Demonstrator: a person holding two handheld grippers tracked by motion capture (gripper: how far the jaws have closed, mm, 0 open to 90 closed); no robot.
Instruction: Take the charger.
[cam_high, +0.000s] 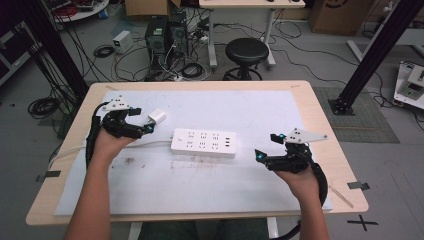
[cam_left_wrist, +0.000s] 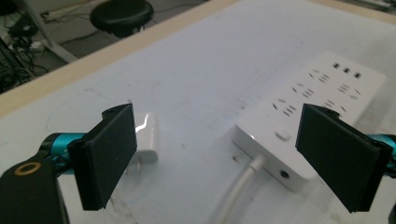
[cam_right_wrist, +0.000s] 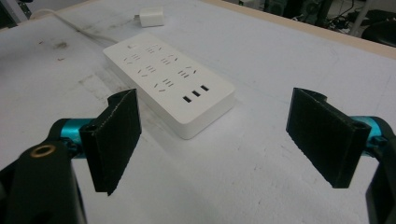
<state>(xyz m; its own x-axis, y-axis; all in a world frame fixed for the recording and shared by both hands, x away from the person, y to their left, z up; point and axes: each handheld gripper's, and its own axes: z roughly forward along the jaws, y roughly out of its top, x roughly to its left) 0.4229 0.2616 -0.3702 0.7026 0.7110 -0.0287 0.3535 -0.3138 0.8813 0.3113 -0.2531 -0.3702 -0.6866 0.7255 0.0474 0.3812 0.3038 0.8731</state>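
A white power strip (cam_high: 204, 143) lay at centre frame in the high view, on a pale, scuffed sheet (cam_high: 260, 107) covering a light-wood desk (cam_high: 320, 125); its cord (cam_high: 150, 145) ran off toward the left edge. A small white charger (cam_high: 157, 117) sat just upper left of the strip, apart from it. The left tongs (cam_high: 141, 120), at left of frame, stood wide open w/ nothing between the jaws; in the left gripper view the charger (cam_left_wrist: 147, 137) lay just behind one jaw and the strip (cam_left_wrist: 308, 107) showed at right. The right tongs (cam_high: 267, 145), lower right of the strip, were likewise wide open and empty, w/ the strip (cam_right_wrist: 168, 77) ahead of them in the right gripper view. Brown smudges (cam_high: 130, 161) marked the sheet near the left forearm. Beyond the desk: grey floor, a black round stool (cam_high: 246, 52) at top centre, PC towers (cam_high: 165, 35) and tangled cables (cam_high: 192, 70) upper left, black frame struts (cam_high: 370, 55) at right.
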